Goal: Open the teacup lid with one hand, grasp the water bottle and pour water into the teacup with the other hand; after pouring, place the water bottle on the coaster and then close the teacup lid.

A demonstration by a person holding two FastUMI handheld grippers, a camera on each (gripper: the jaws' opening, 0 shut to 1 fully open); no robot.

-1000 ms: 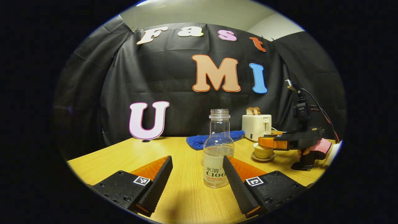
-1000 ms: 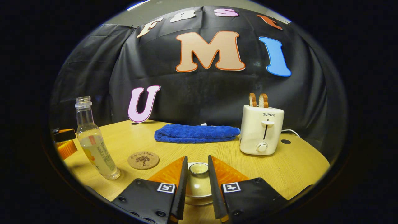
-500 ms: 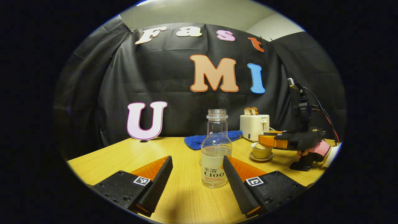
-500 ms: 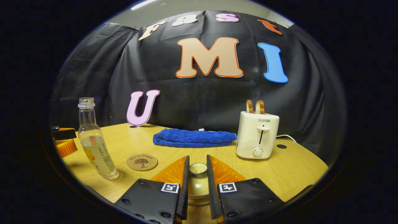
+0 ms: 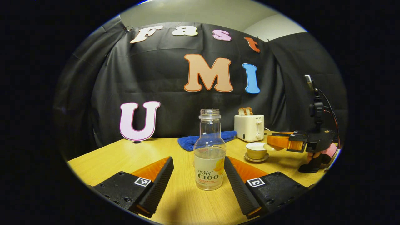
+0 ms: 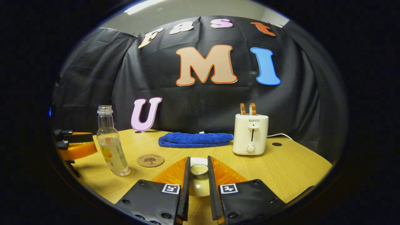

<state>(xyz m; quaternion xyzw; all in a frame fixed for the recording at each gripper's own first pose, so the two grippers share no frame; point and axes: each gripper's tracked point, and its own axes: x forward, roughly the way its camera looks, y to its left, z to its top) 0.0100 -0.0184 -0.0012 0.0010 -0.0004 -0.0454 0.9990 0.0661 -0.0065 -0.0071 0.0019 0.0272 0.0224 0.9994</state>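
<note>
The teacup lid (image 6: 199, 170) is held clamped in the right gripper (image 6: 198, 187), clear of the uncovered teacup (image 5: 256, 150). The water bottle (image 5: 209, 156) is framed by the spread left gripper (image 5: 198, 175), ungrasped on the table (image 5: 109, 156). Pouring, coaster (image 6: 150, 160) placement and closing are judged outstanding.

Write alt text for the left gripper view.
An open water bottle stands on the wooden table between the open left gripper. Beyond it, the right gripper holds the lid beside the uncovered teacup.
</note>
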